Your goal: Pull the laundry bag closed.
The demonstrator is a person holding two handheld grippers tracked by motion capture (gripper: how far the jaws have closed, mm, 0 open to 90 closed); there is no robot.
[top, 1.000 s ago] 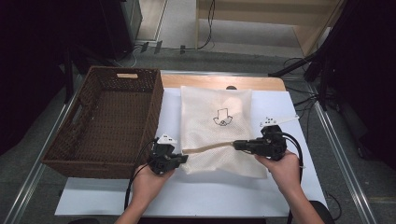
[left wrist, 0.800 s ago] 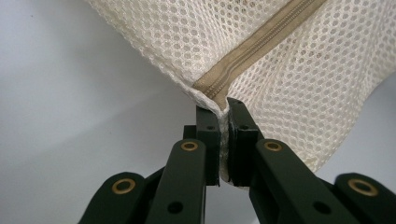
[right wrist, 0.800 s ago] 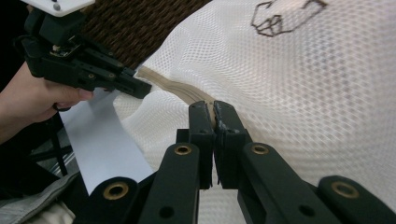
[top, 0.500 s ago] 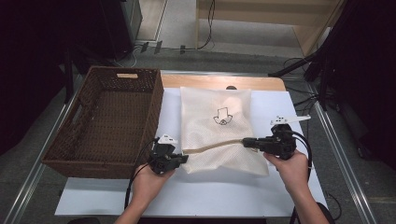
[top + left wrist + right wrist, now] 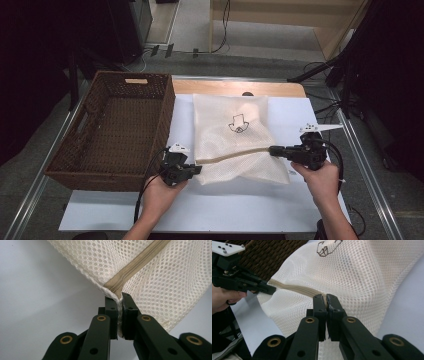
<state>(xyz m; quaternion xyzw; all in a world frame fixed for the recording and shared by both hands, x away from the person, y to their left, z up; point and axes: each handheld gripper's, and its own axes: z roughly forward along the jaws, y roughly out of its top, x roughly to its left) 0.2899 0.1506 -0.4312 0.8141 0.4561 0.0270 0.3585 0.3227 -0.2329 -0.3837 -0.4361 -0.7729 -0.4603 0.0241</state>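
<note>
A deep brown wicker basket (image 5: 112, 130) stands on the left part of the worktop (image 5: 250, 210), its woven wall rising right beside the left edge of the cream mesh bag (image 5: 235, 135), so that it hems in that side; a cut-out handle shows in its far wall. The worktop itself is a smooth white sheet with a strip of bare wood at its far edge, and metal rails run along both sides. The mesh bag lies flat in the middle of the white sheet, just to the right of the basket, a soft rectangular pouch of fine honeycomb netting with a small dark line drawing (an arrow-like outline) printed near its centre. Along its near edge runs a tan zipper (image 5: 235, 156), lifted off the sheet and stretched between the two grippers. The left gripper (image 5: 192, 170), held by the person's left hand, has its black jaws pinched tight on the bag's near left corner, right where the zipper ends (image 5: 120, 293). The right gripper (image 5: 274, 150) has its jaws clamped narrow on the zipper at the bag's near right end (image 5: 325, 300), with the fabric bunching and creasing around that point. Dark floor and trailing cables surround the worktop.
</note>
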